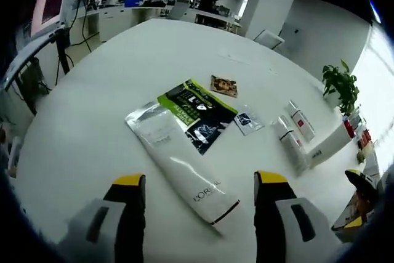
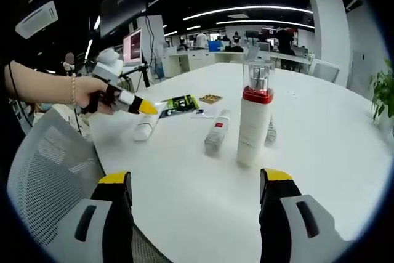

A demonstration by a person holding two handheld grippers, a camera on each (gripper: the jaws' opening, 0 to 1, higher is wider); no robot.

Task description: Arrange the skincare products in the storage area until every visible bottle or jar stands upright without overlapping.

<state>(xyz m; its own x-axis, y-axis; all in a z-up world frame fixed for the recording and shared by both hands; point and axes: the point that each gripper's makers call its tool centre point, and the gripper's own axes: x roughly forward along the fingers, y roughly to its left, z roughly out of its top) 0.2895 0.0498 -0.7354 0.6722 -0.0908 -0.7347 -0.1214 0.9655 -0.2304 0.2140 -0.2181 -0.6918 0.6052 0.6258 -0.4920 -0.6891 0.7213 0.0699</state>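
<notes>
In the left gripper view, the left tool (image 1: 200, 189) is held open, its yellow-tipped jaws wide apart and empty. A long white plastic tube with a flat crimped end and a dark-banded cap (image 1: 180, 167) lies flat on the white surface (image 1: 98, 109), its cap end between the jaws. Just beyond it lie a green-and-black sachet (image 1: 196, 114), a small brown packet (image 1: 224, 85) and, off to the right, two small white bottles (image 1: 294, 132) on their sides. The tube would best be taken near the cap, jaws square across its width, so it can be stood on the cap

In the right gripper view, the right tool (image 2: 196, 180) is likewise open and empty. Ahead of it, nearer its right jaw, a tall white bottle with a red collar and clear cap (image 2: 253, 112) stands upright; it should be left untouched. A white bottle with a red label (image 2: 217, 132) lies flat further ahead, and would be gripped across its body before tilting
</notes>
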